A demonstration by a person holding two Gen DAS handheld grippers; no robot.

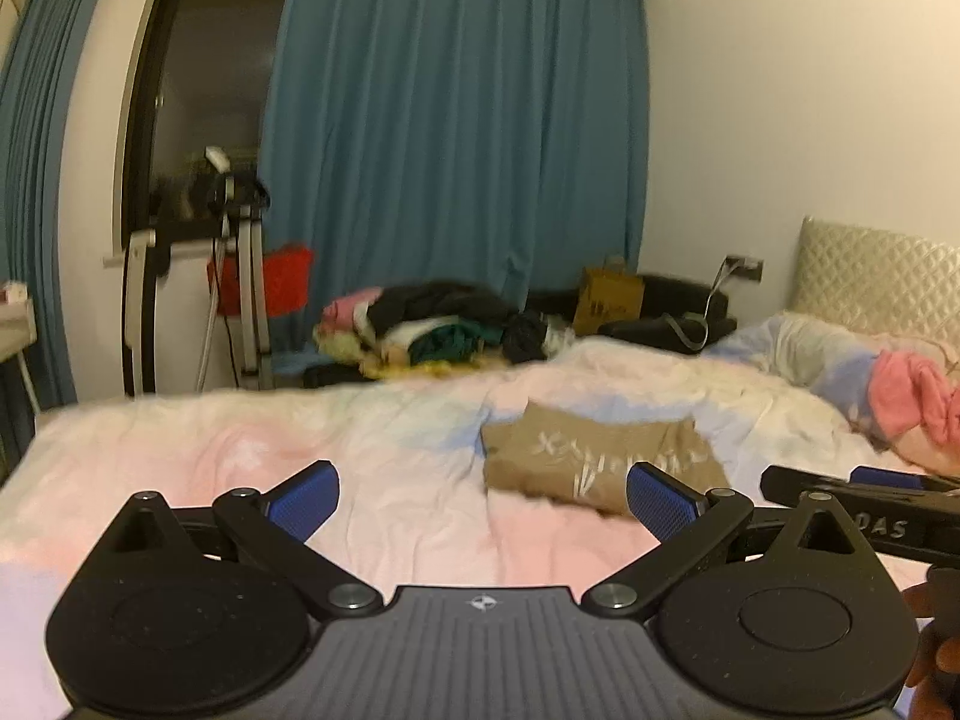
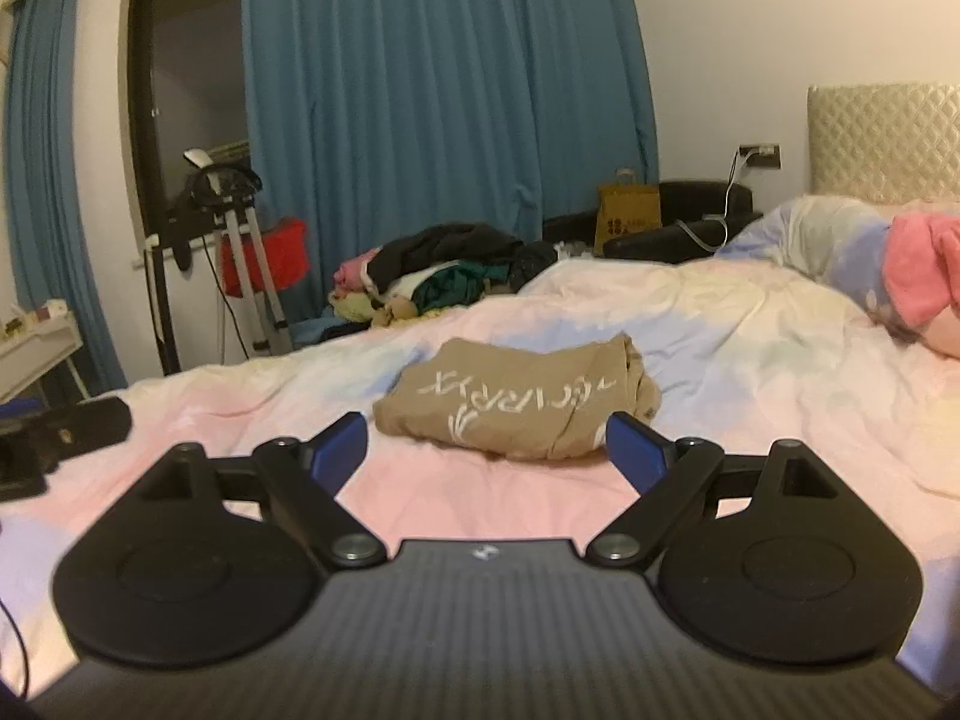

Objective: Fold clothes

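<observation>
Left wrist view
Left gripper (image 1: pixel 483 501): fingers spread wide apart and empty, hovering over the pink end of the bedspread (image 1: pixel 252 456), short of the folded shirt.
Folded shirt (image 1: pixel 600 459): a tan bundle with pale lettering, lying flat on the bedspread — its near corner sits just behind the left gripper's right-hand blue pad (image 1: pixel 663 501).
Right gripper (image 1: pixel 864 486): only a black bar and a strip of blue show, to the right of the shirt; whether its fingers are apart cannot be told from here.
Clothes pile (image 1: pixel 444 327): dark, pink and green garments heaped beyond the shirt, at the far edge of the bed, in front of the blue curtain (image 1: pixel 456 120).
Pink garment (image 1: pixel 912 396): crumpled well to the right of the shirt, near the quilted headboard (image 1: pixel 876 276).

Right wrist view
Right gripper (image 2: pixel 486 450): fingers held wide apart, gripping nothing, just short of the shirt.
Folded shirt (image 2: pixel 516 408): centred between the two blue pads and a little beyond them — resting on the bedspread, lettering upside down.
Left gripper (image 2: pixel 66 429): a dark blurred shape well left of the shirt.
Paper bag (image 2: pixel 627 213): brown, upright, beyond the shirt and right of the clothes pile.
</observation>
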